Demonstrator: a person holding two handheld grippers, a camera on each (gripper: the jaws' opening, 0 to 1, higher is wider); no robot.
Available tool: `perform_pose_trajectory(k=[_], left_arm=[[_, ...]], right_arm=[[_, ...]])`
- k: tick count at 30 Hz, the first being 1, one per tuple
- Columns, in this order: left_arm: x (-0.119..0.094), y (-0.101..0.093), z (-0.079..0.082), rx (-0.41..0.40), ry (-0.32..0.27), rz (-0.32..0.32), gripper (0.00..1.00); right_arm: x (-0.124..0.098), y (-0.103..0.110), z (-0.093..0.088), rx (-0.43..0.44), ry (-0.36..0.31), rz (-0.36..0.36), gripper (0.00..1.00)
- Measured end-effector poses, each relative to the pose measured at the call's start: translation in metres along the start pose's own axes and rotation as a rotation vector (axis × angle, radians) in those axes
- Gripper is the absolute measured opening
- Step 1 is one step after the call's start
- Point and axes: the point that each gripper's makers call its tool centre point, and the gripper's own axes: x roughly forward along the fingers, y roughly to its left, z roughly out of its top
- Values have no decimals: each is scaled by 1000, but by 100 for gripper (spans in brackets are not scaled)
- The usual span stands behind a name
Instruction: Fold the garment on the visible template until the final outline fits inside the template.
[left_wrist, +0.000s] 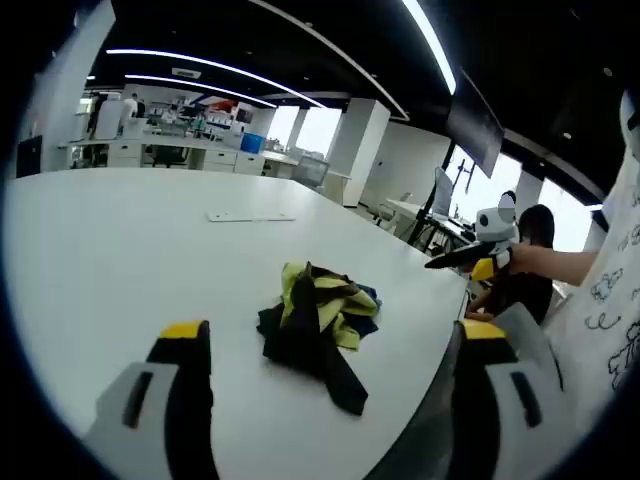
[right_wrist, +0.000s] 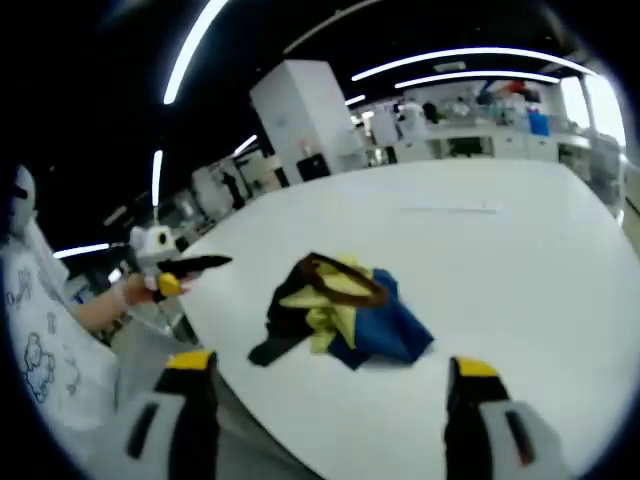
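Note:
A crumpled garment (left_wrist: 315, 320) in black, yellow-green and blue lies in a heap on the white table (left_wrist: 120, 250), near its edge. My left gripper (left_wrist: 334, 332) is open, its yellow-tipped jaws wide apart on either side of the heap and short of it. In the right gripper view the same garment (right_wrist: 340, 310) lies ahead of my right gripper (right_wrist: 330, 364), which is open and holds nothing. Each gripper also appears in the other's view, held in a hand: the right gripper (left_wrist: 470, 258) and the left gripper (right_wrist: 185, 268).
A thin pale strip (left_wrist: 250, 216) lies flat on the table beyond the garment, also seen as the strip (right_wrist: 448, 210). The table edge (left_wrist: 430, 360) runs close beside the heap. A person in a white printed shirt (right_wrist: 40, 340) stands at that edge. Desks and pillars fill the background.

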Motion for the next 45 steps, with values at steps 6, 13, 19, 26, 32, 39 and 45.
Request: perform_pose_trajectory(k=[6,13,19,26,32,39,45], left_arm=[[1,-1,1,1,0,-4,98],[0,0,2,13,11,-6,98],[0,3,2,12,13,-6,98],[3,0,0,10,16,-10,98],[3,-4,-2,8,14,-15,98],[3,-4,-4,5,19,-16,98],[4,-6,-2,9,19,-22,98]], right_arm=[[1,2,1,6,-6,2,94],[2,2,0,10,-8,4,94],[2,1,0,15,-7,2,94],[4,3,-2,19,-4,5,94],[3,4,-5,12,5,6,94],[0,-1,-3,11,3,-5,94],[0,-1,-3,11,7,-6,94]])
